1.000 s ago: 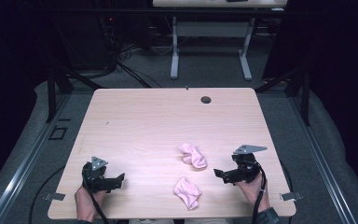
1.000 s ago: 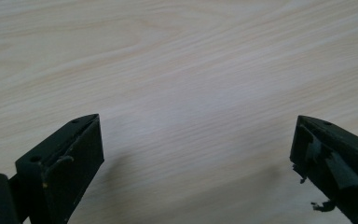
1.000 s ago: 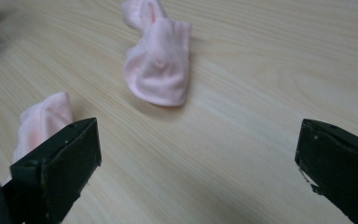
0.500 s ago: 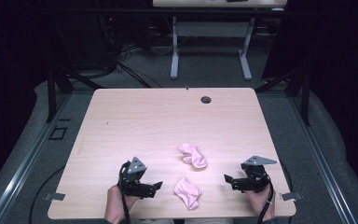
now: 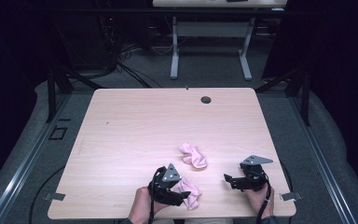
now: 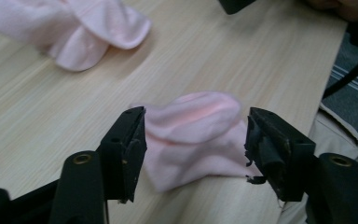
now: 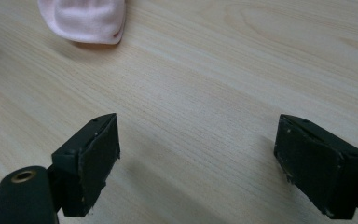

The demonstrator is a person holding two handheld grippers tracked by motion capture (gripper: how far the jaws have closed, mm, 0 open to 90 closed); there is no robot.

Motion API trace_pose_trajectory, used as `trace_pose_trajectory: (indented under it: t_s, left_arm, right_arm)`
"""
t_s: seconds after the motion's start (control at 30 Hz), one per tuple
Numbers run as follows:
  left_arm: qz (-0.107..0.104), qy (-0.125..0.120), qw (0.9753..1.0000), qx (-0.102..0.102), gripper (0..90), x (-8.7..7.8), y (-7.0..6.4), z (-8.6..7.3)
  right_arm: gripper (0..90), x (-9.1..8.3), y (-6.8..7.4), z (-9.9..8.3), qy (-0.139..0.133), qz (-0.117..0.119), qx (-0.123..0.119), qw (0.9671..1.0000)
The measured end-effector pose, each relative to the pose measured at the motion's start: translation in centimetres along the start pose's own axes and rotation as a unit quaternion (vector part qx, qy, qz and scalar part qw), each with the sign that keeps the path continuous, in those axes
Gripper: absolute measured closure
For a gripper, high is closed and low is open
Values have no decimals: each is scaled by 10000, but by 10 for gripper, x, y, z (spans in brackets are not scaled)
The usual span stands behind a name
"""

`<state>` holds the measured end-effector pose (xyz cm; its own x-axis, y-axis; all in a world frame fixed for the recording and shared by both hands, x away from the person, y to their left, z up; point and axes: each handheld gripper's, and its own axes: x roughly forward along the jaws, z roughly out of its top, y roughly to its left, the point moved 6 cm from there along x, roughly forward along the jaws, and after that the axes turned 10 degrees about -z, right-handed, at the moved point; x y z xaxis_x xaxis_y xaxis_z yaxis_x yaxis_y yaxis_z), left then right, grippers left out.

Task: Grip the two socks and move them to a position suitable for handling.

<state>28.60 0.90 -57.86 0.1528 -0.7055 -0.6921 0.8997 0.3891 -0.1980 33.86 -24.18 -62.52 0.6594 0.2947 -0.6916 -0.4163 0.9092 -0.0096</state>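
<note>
A pale wooden worktop is seen from above, with a small dark round grommet set near its far edge. Two crumpled pink socks lie toward the near edge: the farther sock is left apart, while the nearer sock is straddled by the spread jaws of the left gripper without being pinched. The right gripper is held over bare wood near the right corner, its jaws parted wide.
</note>
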Motion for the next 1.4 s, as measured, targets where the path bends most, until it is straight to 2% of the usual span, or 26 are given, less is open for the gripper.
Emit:
trace_pose_trajectory:
  t_s: [0.03,0.07,0.1,0.13,0.17,0.3,0.37,0.43,0.5,0.53,0.57,0.63,0.77,0.83,0.9,0.93,0.97,1.03,1.07,1.1,1.13,1.17,1.2,1.33,1.37,1.4]
  left_arm:
    - [13,92,9999,104,414,4,-3,2]
    - [13,92,9999,104,427,4,-3,2]
    - [35,212,9996,198,439,9,-5,5]
    - [35,212,9996,198,445,9,-5,5]
    - [-20,335,9991,271,460,15,-7,6]
    - [-48,574,9978,332,522,22,-8,4]
    - [-6,712,9968,355,610,27,-7,2]
    - [14,745,9967,329,672,30,-5,1]
    - [0,741,9967,329,728,31,-5,1]
    - [34,775,9964,356,728,32,-4,0]
    - [51,801,9962,347,813,34,-3,-2]
    - [91,774,9964,333,865,36,-2,-4]
    - [109,696,9971,295,881,35,0,-4]
    - [114,559,9981,241,883,33,0,-3]
    - [112,390,9991,155,884,29,3,0]
    - [112,390,9991,155,884,29,3,0]
    - [114,275,9995,100,885,25,4,2]
    - [145,230,9996,81,884,23,5,4]
    - [132,170,9997,86,884,21,5,5]
    - [135,128,9998,72,884,18,5,7]
    - [141,90,9998,64,885,16,6,8]
    - [163,-37,9998,57,884,12,6,11]
    - [163,-37,9998,57,885,12,6,11]
    - [185,-209,9996,7,885,3,7,15]
    - [208,-257,9995,-13,884,0,8,16]
    - [208,-257,9995,-13,885,0,8,16]
  right_arm:
    - [136,0,0,0,-1,-1,-3,10000]
    - [136,0,0,0,-1,-1,-3,10000]
    - [137,0,1,0,-10,-28,-6,10000]
    - [137,0,1,0,-10,-28,-6,10000]
    - [138,0,1,0,-11,-57,-26,10000]
    - [138,0,1,-1,5,-70,-57,10000]
    - [139,0,1,0,-31,-35,-11,10000]
    - [141,0,1,0,-14,-26,-31,10000]
    - [141,0,1,0,-12,-14,-42,10000]
    - [141,0,1,0,-12,-14,-42,10000]
    - [143,0,1,0,-15,-12,-38,10000]
    - [143,0,1,0,-12,-4,-34,10000]
    - [146,-1,1,0,-11,-42,-65,10000]
    - [146,-2,2,0,-13,-54,-51,10000]
    - [146,-5,5,0,-53,63,67,9999]
    - [146,-5,5,0,-53,63,67,9999]
    - [146,-9,11,-1,-56,162,62,9998]
    - [146,-11,14,-1,-18,193,26,9998]
    - [159,-18,26,0,-25,333,-75,9994]
    - [159,-18,26,0,-25,333,-75,9994]
    - [172,-21,32,2,-37,433,-121,9990]
    - [220,-28,45,5,-33,637,-177,9978]
    - [220,-28,45,5,-33,637,-177,9978]
    - [336,-37,78,10,39,1109,-443,9928]
    - [419,-37,95,10,116,1293,-610,9897]
    - [419,-37,95,10,116,1293,-610,9897]
